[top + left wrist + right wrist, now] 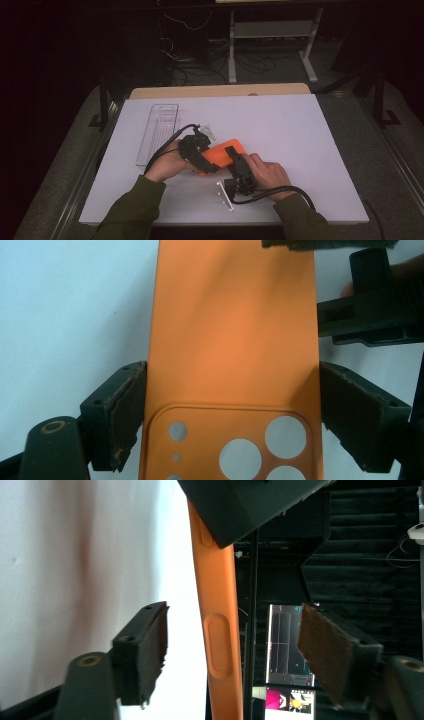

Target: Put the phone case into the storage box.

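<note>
An orange phone case [223, 151] is held just above the white table between both grippers. In the left gripper view the case [232, 340] shows its back with round camera cut-outs, and my left gripper [232, 410] is shut on it, a pad pressed to each long edge. In the high view that left gripper [207, 162] comes in from the left. My right gripper [232, 650] straddles the case's thin side edge [220, 630] with a gap at each pad, so it stands open. In the high view the right gripper [232, 154] meets the case from below.
A long clear plastic tray [159, 132] lies at the table's left. A small clear piece [208, 131] sits just beyond the left gripper. A white bracket [225, 196] rests by the right hand near the front edge. The white table sheet [300, 135] lies bare to the right.
</note>
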`<action>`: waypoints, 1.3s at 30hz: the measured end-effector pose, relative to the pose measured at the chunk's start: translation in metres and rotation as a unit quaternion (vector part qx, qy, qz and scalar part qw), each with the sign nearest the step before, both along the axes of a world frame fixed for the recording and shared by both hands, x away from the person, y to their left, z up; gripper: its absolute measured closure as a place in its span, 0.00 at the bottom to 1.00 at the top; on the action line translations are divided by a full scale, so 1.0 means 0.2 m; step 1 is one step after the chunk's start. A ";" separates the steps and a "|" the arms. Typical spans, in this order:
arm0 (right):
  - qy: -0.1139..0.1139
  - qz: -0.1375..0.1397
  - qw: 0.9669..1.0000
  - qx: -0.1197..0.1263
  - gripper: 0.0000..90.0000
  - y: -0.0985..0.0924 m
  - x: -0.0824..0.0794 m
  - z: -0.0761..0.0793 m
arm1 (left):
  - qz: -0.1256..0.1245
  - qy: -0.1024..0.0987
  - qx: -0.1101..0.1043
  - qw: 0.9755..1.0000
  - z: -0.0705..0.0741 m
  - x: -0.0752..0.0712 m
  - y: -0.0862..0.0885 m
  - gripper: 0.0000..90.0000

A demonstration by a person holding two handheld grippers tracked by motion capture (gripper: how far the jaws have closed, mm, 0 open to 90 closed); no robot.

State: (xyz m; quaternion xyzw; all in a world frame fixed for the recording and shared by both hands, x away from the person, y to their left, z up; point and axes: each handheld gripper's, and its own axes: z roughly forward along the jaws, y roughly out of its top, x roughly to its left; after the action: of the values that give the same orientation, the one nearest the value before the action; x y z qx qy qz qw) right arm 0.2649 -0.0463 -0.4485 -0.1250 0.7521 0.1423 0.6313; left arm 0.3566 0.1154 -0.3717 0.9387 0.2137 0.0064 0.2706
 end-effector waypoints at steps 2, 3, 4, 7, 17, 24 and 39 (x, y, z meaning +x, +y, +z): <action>0.002 -0.001 1.000 -0.001 0.38 0.00 0.00 0.00 | 0.001 0.000 -0.001 1.000 0.00 0.00 0.00 0.18; 0.000 0.000 1.000 -0.001 0.39 0.00 0.00 0.00 | 0.001 0.000 -0.001 1.000 0.00 0.00 0.00 0.18; -0.001 0.000 1.000 -0.002 0.41 0.00 0.00 0.00 | 0.002 0.000 -0.002 1.000 0.00 0.00 0.00 0.18; -0.002 0.000 1.000 0.003 0.45 0.00 -0.01 -0.01 | 0.001 -0.001 -0.001 1.000 -0.01 0.00 0.00 0.18; -0.008 0.006 1.000 -0.002 0.54 0.00 -0.01 -0.01 | 0.000 -0.001 0.000 1.000 -0.01 0.00 0.00 0.18; -0.007 0.008 1.000 -0.008 0.65 0.00 -0.01 -0.01 | 0.000 0.000 0.001 1.000 0.00 0.00 0.00 0.18; 0.003 0.012 1.000 -0.026 0.82 0.00 -0.02 0.01 | 0.015 0.004 -0.015 1.000 0.00 0.01 0.01 0.18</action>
State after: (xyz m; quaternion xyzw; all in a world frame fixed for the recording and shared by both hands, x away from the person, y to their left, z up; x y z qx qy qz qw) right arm 0.2610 -0.0466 -0.4471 -0.1500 0.7562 0.1303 0.6235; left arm 0.3577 0.1178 -0.3718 0.9312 0.2283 0.0038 0.2840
